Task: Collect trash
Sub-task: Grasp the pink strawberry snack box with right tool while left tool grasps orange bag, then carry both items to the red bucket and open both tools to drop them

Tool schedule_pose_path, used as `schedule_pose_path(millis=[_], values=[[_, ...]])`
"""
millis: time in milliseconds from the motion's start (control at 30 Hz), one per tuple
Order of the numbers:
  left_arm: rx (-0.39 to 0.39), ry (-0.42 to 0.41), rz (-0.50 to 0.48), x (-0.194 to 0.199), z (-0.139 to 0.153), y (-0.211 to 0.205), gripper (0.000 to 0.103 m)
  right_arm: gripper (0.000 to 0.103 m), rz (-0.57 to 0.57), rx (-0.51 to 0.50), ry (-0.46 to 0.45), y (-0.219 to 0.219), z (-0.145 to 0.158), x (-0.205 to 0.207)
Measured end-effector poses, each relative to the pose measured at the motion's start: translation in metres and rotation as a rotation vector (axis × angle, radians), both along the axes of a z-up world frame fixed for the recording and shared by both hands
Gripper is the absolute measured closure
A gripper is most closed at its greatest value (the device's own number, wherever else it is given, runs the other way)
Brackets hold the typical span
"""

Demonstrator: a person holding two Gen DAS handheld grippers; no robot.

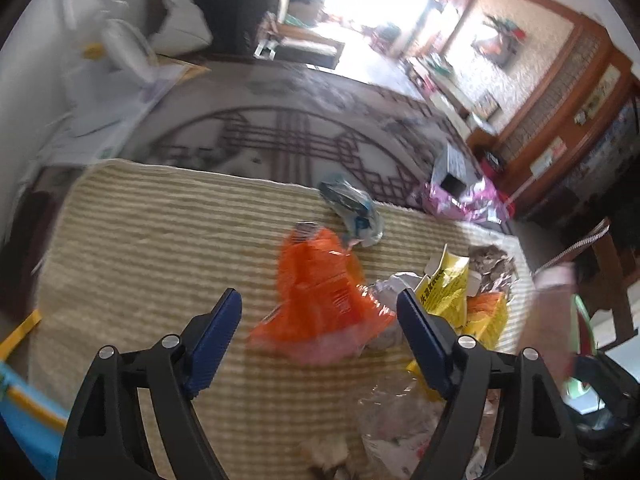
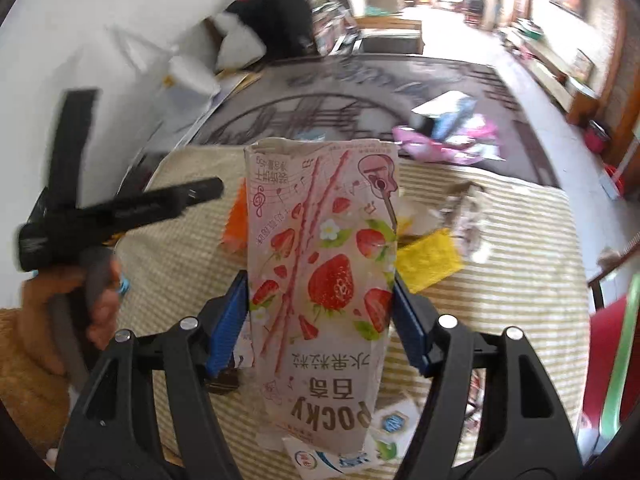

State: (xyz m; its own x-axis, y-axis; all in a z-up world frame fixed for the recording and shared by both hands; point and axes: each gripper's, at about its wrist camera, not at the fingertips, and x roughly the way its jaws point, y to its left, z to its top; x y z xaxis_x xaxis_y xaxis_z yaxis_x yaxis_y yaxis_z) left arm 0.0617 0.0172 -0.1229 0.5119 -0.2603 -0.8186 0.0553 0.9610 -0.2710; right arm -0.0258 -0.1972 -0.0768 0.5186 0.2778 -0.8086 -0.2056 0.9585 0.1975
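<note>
In the right wrist view my right gripper (image 2: 318, 300) is shut on a pink strawberry Pocky box (image 2: 320, 280), held upright above a striped mat (image 2: 500, 280). In the left wrist view my left gripper (image 1: 320, 320) is open and empty, just above an orange plastic wrapper (image 1: 320, 296) on the mat (image 1: 160, 240). Beside it lie a yellow carton (image 1: 448, 284), a blue-grey bag (image 1: 352, 208), crumpled white paper (image 1: 390, 284) and a clear plastic bag (image 1: 396, 412). The left gripper and the hand holding it show at the left of the right wrist view (image 2: 120, 208).
A pink foil bag (image 1: 464, 196) with a white box lies on the dark patterned rug (image 1: 280, 128) beyond the mat. Papers and a white fan (image 1: 124, 48) stand at the left wall. Wooden cabinets (image 1: 560, 120) line the right. A dark seated figure (image 1: 232, 4) is at the back.
</note>
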Motion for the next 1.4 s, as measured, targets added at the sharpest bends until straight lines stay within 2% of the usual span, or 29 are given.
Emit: schedule_pose_path(millis=[100,167,300,333,367,400,433,600,700,800,900,1033,1200,1400], values=[[0.018,0.051,-0.035,0.024,-0.021,-0.018,0.028,0.037,-0.059,-0.001,0.005,-0.017,0.001,-0.007],[0.036,0.086,-0.036,0.032,-0.032,-0.024,0.044,0.037,-0.090,0.001,0.005,-0.030,0.003,-0.012],[0.062,0.099,-0.017,0.038,-0.040,-0.026,0.053,0.037,-0.129,0.008,-0.001,-0.049,0.005,-0.015],[0.069,0.091,-0.009,0.038,-0.039,-0.025,0.061,0.037,-0.134,0.013,-0.004,-0.052,0.006,-0.015],[0.064,0.080,-0.001,0.038,-0.036,-0.024,0.077,0.037,-0.137,0.017,-0.008,-0.056,0.006,-0.015],[0.059,0.065,0.008,0.037,-0.032,-0.023,0.078,0.037,-0.140,0.023,-0.015,-0.060,0.007,-0.013],[0.068,0.046,0.022,0.034,-0.025,-0.022,0.092,0.037,-0.140,0.026,-0.020,-0.063,0.008,-0.013],[0.111,-0.052,0.086,0.013,0.013,-0.025,0.093,0.037,-0.133,0.044,-0.049,-0.087,0.015,-0.006],[0.085,-0.102,0.106,-0.001,0.035,-0.031,0.093,0.037,-0.126,0.055,-0.071,-0.107,0.022,-0.004],[0.056,-0.164,0.092,-0.018,0.063,-0.055,0.093,0.037,-0.133,0.069,-0.089,-0.131,0.028,-0.001],[0.033,-0.223,0.027,-0.034,0.089,-0.099,0.093,0.037,-0.151,0.062,-0.107,-0.158,0.033,-0.002],[-0.028,-0.245,-0.080,-0.047,0.102,-0.162,0.093,0.036,-0.219,0.046,-0.125,-0.206,0.038,-0.010],[-0.094,-0.233,-0.247,-0.057,0.102,-0.249,0.093,0.036,-0.365,0.012,-0.124,-0.278,0.037,-0.031],[-0.153,-0.208,-0.434,-0.071,0.099,-0.341,0.092,0.036,-0.563,-0.027,-0.068,-0.363,0.021,-0.065]])
